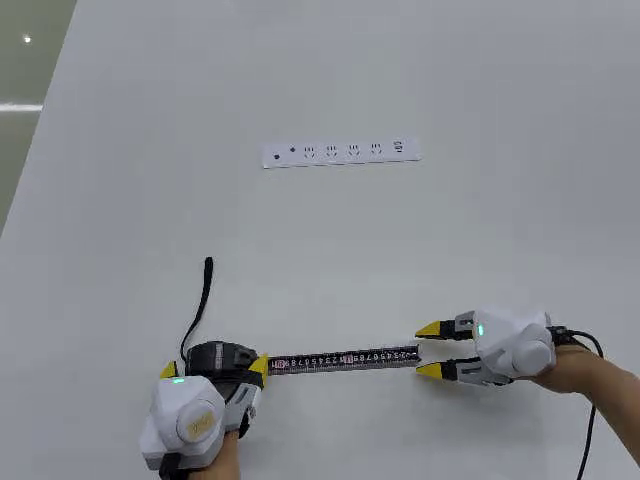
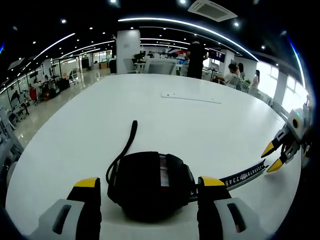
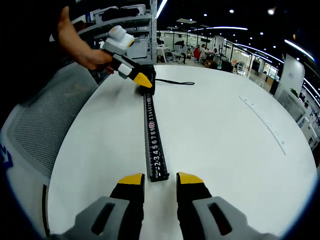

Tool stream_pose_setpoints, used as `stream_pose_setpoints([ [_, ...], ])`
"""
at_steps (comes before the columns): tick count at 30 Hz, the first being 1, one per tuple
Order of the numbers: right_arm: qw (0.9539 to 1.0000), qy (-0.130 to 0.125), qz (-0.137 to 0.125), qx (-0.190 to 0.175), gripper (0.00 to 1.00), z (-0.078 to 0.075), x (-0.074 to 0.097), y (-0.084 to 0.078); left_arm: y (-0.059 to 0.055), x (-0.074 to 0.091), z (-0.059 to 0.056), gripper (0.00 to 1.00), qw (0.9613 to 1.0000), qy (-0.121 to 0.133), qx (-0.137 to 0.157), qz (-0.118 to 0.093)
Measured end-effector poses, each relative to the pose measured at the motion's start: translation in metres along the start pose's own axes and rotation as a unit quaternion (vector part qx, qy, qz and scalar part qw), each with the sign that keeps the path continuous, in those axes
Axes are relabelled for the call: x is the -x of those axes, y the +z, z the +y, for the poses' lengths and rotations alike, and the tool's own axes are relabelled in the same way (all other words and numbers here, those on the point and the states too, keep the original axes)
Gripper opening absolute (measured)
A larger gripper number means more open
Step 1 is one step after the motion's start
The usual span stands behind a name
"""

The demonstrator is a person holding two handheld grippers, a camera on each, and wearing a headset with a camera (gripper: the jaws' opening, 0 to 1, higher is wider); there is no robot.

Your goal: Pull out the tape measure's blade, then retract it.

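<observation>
One tape measure (image 2: 150, 185), one power strip (image 1: 340, 152) and two grippers are on or over the white table (image 1: 450, 230). The tape measure's black case lies near the table's front edge, between the jaws of the left gripper (image 1: 213, 368). These jaws stand wide, one close on each side of the case, and it cannot be told whether they press it. One black strap (image 1: 203, 295) runs from the case away across the table. One blade (image 1: 345, 359) is drawn out of the case and lies flat on the table, reaching toward the right gripper (image 1: 430, 350). That gripper's jaws are apart and hold nothing. The blade's end lies just ahead of the gap between their yellow tips. The power strip lies well apart, farther back on the table.
</observation>
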State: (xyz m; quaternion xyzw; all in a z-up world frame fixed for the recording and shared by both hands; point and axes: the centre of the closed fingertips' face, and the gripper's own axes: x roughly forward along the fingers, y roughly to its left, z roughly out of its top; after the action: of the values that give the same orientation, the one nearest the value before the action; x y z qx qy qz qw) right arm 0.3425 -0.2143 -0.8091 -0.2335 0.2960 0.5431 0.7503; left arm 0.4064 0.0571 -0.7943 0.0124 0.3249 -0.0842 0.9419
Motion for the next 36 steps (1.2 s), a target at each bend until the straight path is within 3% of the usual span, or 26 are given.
stream_pose_setpoints([
  [5,1.0,0.008,0.001,0.001,0.19,0.0002,-0.002,-0.0007,-0.0012,-0.001,0.0009,0.74,1.0,-0.001,0.002,0.003],
  [9,0.9993,0.033,0.013,0.012,0.16,0.0021,-0.0098,-0.0064,-0.0058,-0.0028,0.0025,0.73,1.0,0.001,0.004,0.009],
  [17,0.9993,0.037,0.011,0.001,0.14,0.002,-0.0108,-0.0092,-0.0074,-0.0043,-0.0002,0.72,0.9999,0.0,0.007,0.01],
  [28,0.9991,0.039,0.014,0.009,0.13,0.003,-0.0107,-0.0089,-0.0061,-0.0048,-0.0026,0.68,0.9997,0.001,0.024,0.007],
  [36,0.9989,0.038,0.022,0.018,0.12,0.0033,-0.0103,-0.0097,-0.006,-0.0044,-0.0015,0.66,0.9997,0.003,0.02,0.01],
])
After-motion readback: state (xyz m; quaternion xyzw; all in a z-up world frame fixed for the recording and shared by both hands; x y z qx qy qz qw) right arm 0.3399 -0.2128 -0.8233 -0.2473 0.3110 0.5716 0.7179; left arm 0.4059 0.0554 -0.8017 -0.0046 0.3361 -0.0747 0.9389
